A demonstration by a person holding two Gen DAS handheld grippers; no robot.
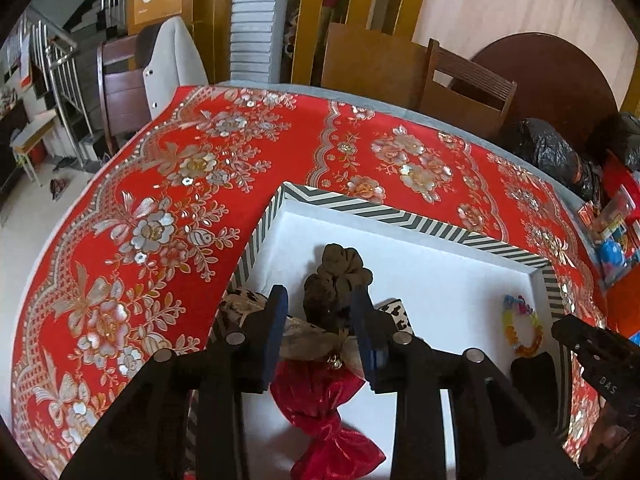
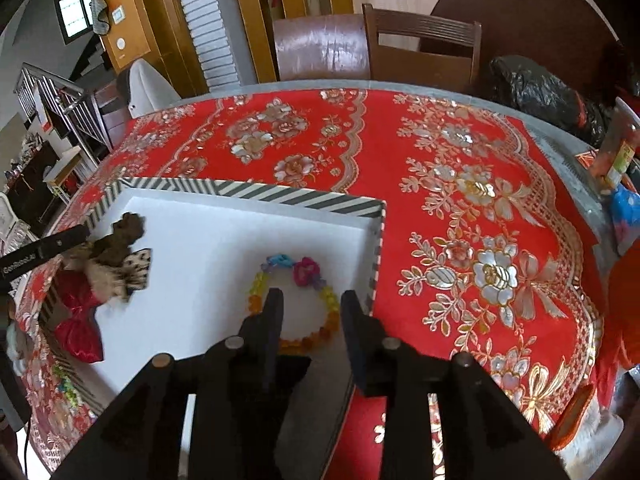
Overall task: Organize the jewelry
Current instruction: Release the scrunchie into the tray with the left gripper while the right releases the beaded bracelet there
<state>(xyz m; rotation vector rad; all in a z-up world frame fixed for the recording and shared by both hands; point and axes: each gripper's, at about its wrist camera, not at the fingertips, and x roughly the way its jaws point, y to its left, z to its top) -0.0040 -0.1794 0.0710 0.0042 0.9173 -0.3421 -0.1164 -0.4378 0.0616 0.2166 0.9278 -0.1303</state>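
Left wrist view: "DAS" lettering on right claw (image 1: pixel 576 332).

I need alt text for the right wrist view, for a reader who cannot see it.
An open hand-held gripper hangs over a bead bracelet in a white tray with a striped rim, on a red floral tablecloth. At the tray's left lie a brown scrunchie and a red bow.

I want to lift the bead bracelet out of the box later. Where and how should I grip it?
Pinch the near arc of the bracelet, the plain orange beads, from above. It lies flat on the box floor, and the far side carries bulky flowers. The right gripper already hangs open over that arc.
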